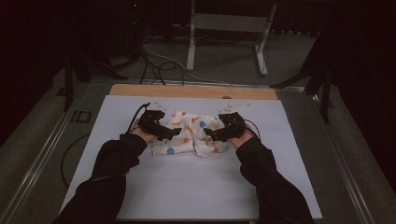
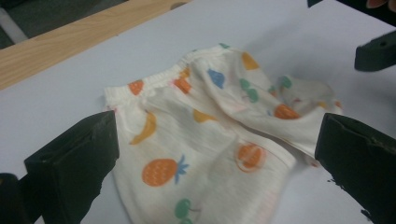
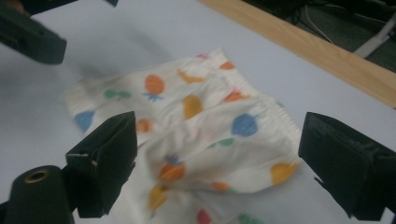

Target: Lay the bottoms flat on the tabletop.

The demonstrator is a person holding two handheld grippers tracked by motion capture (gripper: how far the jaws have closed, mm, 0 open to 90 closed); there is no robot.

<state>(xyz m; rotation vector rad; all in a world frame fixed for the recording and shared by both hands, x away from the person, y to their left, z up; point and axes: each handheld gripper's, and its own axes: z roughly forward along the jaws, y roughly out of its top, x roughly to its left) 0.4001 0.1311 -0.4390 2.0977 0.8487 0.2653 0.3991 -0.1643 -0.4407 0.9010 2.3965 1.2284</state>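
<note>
Cotton shorts (image 1: pixel 191 133) lie loose between my wide-open, empty fingers (image 2: pixel 70 168), so one careless pinch could bunch them.

The high view is dim: the room is almost black from nine to three o'clock, and the white table sheet (image 1: pixel 196 177) takes a soft light from above, without glare. The dark sleeves (image 1: pixel 112 172) lose their detail. Both gripper views are brighter and have a cool tone. The fruit-print cloth (image 2: pixel 201 140) is a little soft, and the near black jaws are out of focus. A faint shadow lies on the sheet at eleven o'clock in the right gripper view.
</note>
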